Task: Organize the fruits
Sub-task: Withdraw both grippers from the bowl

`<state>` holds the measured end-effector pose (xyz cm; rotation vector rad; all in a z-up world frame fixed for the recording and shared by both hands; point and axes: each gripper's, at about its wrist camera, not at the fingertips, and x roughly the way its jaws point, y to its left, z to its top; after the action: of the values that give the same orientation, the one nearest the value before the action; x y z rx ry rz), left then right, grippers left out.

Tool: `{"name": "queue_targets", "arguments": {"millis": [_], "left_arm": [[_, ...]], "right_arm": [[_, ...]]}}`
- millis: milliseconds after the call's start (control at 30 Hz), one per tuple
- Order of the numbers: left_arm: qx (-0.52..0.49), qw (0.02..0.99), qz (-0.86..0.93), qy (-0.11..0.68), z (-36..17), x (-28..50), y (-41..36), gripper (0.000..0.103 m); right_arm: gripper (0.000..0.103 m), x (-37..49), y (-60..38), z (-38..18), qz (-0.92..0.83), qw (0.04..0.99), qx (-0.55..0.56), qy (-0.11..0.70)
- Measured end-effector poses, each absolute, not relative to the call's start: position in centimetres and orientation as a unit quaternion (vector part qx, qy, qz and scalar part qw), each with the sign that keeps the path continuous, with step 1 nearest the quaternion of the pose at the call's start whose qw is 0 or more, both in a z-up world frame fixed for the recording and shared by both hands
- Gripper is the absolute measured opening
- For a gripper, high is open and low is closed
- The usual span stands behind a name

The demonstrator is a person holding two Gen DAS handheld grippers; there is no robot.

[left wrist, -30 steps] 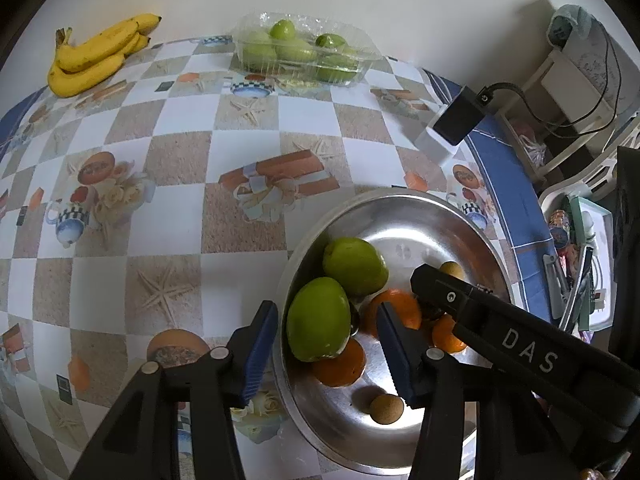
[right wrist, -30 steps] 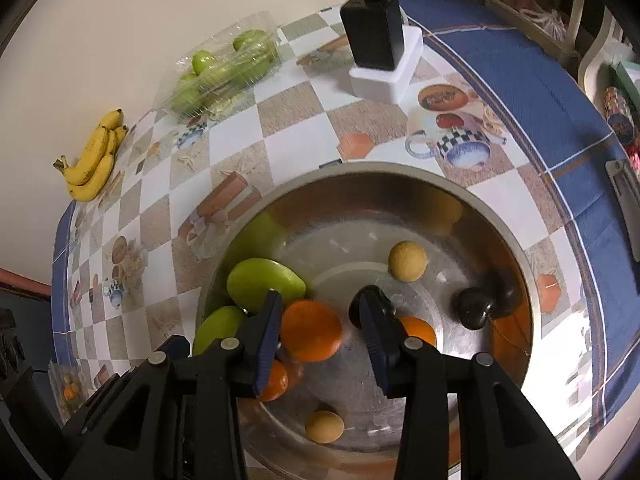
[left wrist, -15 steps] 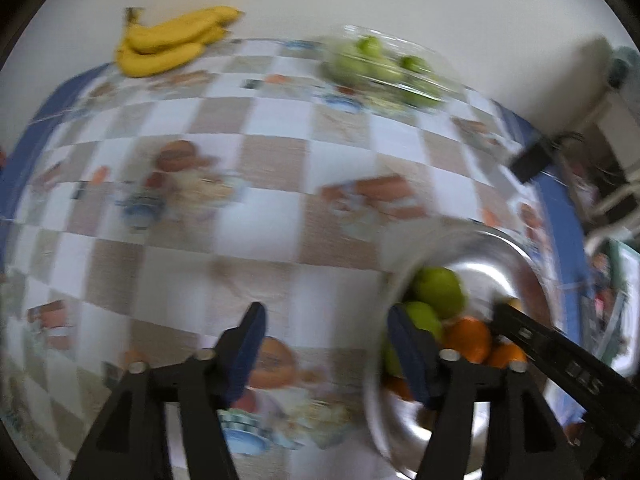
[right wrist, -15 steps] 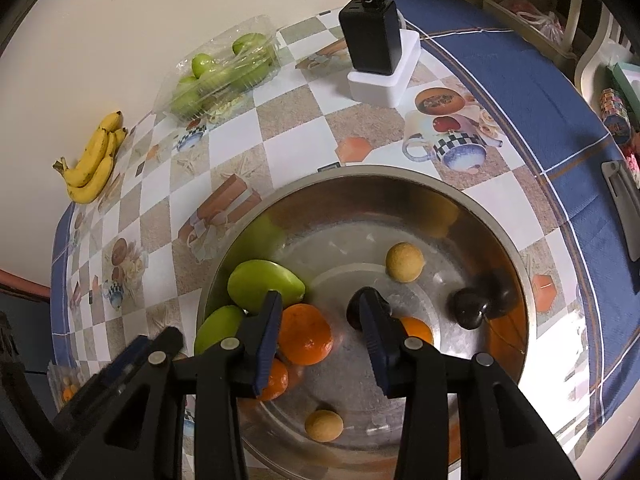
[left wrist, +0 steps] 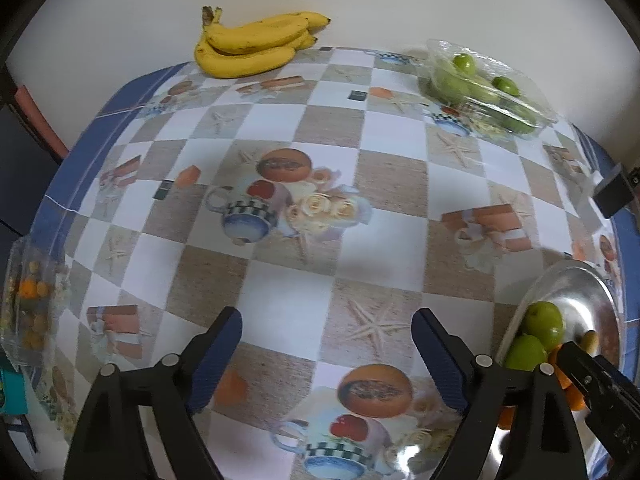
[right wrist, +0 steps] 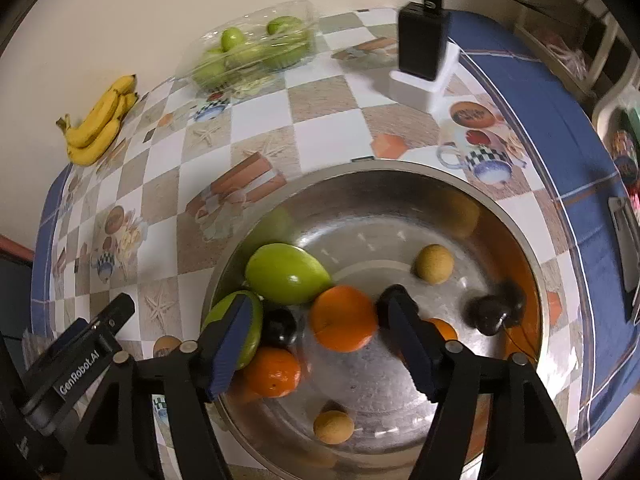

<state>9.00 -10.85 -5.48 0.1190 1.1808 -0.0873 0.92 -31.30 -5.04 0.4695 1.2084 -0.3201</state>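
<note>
My right gripper [right wrist: 320, 300] hangs over the steel bowl [right wrist: 520, 240], its jaws opening. An orange [right wrist: 344, 318] lies between the pads, which do not press on it. Also in the bowl are two green mangoes [right wrist: 286, 274], a second orange [right wrist: 274, 372], small tan fruits [right wrist: 434, 264] and dark fruits [right wrist: 492, 308]. My left gripper [left wrist: 328, 322] is over the checked tablecloth to the left of the bowl [left wrist: 568, 276]. Its jaws are opening, with nothing between them. Bananas [left wrist: 252, 44] lie at the table's far edge.
A clear plastic box of green fruits [left wrist: 480, 84] sits at the far right by the wall. Another clear box with small orange fruits [left wrist: 28, 308] is at the table's left edge. A black adapter on a white block [right wrist: 424, 48] stands behind the bowl.
My left gripper has swung left, from over the bowl to over the tablecloth, and its jaws have widened. The right jaws have spread apart from the orange.
</note>
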Motion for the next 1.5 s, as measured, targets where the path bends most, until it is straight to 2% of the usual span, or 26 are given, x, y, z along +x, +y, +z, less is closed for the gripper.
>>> {"name": "queue_targets", "arguments": {"millis": [133, 200, 867, 1500], "left_arm": [[0.092, 0.835, -0.01, 0.542, -5.5, 9.1, -10.6, 0.089], [0.108, 0.837, 0.007, 0.536, -5.6, 9.1, -10.3, 0.089], [0.126, 0.828, 0.044, 0.544, -5.7, 6.0, -7.7, 0.089], [0.114, 0.828, 0.003, 0.548, -2.7, 0.2, -5.4, 0.089]], "right_arm": [[0.096, 1.0, -30.5, -4.9, -0.141, 0.797, 0.209, 0.549], [0.101, 1.0, -30.2, -5.0, -0.139, 0.798, 0.207, 0.549], [0.102, -0.4, -27.5, -5.3, -0.122, 0.8, 0.201, 0.552], [0.102, -5.9, -25.0, -3.0, -0.119, 0.809, 0.183, 0.546]]}}
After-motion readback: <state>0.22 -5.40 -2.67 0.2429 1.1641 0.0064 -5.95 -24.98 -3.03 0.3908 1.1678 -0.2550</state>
